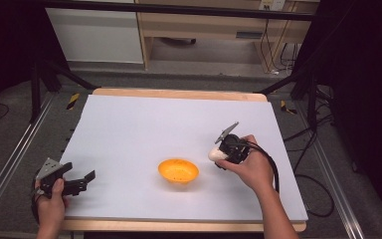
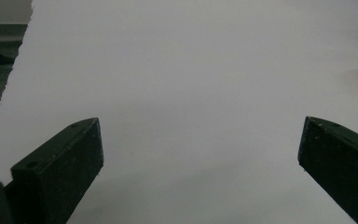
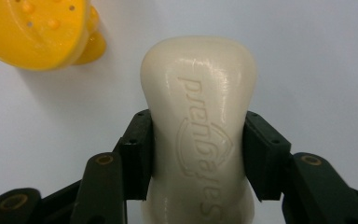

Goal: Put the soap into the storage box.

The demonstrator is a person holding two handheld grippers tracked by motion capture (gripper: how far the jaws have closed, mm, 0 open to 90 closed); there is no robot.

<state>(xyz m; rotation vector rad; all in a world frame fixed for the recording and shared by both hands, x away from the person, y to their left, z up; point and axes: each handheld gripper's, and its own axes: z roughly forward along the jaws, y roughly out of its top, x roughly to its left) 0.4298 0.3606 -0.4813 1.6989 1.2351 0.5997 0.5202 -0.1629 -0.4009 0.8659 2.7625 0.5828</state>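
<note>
A cream bar of soap (image 3: 198, 126) with raised lettering sits between the jaws of my right gripper (image 3: 198, 154), which is shut on its sides. In the high view that right gripper (image 1: 222, 152) holds the soap (image 1: 215, 155) just above the table, a little right of an orange soap dish (image 1: 178, 171). The dish (image 3: 32, 30) has small holes in its floor and lies at the upper left of the right gripper view. My left gripper (image 1: 87, 180) rests at the table's front left corner, open, with bare white surface between its jaws (image 2: 200, 154).
The white table top (image 1: 144, 124) has a wooden rim at the back and front. Black frame legs and cables stand on the floor beyond both sides. A wooden desk stands on the floor behind the table.
</note>
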